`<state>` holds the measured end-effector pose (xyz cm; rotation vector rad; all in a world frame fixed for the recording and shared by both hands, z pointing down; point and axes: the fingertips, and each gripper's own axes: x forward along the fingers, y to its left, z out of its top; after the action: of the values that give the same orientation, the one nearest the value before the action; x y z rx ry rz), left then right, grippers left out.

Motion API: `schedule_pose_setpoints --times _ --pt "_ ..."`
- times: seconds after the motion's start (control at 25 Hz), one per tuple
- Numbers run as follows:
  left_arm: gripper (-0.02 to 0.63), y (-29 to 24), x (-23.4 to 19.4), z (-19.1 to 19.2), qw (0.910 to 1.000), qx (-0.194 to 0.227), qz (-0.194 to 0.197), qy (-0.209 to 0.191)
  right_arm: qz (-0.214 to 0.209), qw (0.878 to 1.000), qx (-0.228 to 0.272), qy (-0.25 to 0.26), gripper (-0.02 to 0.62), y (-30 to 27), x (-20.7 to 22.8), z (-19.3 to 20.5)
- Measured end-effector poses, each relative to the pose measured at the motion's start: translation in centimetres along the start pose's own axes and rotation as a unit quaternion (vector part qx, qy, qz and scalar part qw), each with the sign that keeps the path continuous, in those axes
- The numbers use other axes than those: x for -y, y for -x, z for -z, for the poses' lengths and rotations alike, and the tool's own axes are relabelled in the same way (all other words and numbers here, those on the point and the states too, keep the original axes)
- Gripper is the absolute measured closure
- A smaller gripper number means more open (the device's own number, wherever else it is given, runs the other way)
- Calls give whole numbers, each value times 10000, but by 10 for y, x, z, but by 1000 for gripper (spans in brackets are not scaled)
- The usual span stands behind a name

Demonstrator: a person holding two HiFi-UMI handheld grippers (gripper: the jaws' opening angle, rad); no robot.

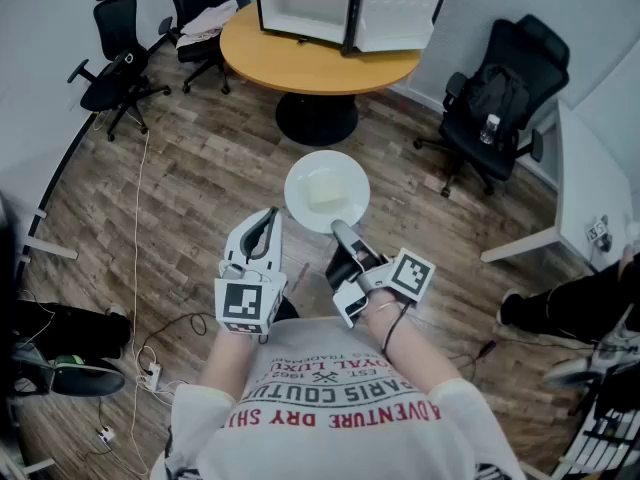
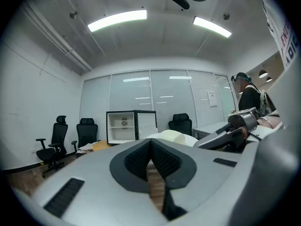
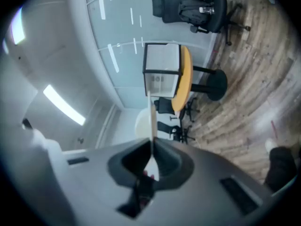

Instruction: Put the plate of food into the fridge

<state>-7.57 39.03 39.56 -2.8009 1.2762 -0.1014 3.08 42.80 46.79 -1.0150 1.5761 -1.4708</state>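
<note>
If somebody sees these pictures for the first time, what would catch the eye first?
First comes the plate of food, held out above the wooden floor with its near rim clamped in the right tool. Next is the small fridge ahead, its door open, standing on the round table. The left tool, beside the plate, is shut and holds nothing.

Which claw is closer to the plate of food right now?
Right. The right claw is clamped on the near rim of the plate; the left claw, shut and empty, sits apart, off its left side.
</note>
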Motion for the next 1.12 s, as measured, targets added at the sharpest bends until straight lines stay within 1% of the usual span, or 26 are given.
schedule_pose_setpoints --times 0.28,0.52,0.68,0.8,0.92,0.96,1.12 --pt "572 -7 1 -4 10000 27 39 -6 5 10000 -3 58 557 -2 -3 -6" --pt "572 -11 0 -5 9999 78 67 68 137 9997 -42 183 558 -4 -1 -7" --pt "572 -15 -4 -4 9995 182 169 211 184 9997 4 129 558 -14 5 -5" --pt "572 -21 -18 -2 9992 269 235 179 214 9997 4 112 557 -29 7 -2" --pt "572 -29 -36 -1 9987 245 273 359 249 9996 -10 132 558 -49 8 0" --pt "572 -33 -44 0 9986 249 285 364 267 9995 -3 148 558 -57 9 0" --pt "572 -49 -84 -2 9988 332 334 137 298 9994 117 110 558 -96 9 2"
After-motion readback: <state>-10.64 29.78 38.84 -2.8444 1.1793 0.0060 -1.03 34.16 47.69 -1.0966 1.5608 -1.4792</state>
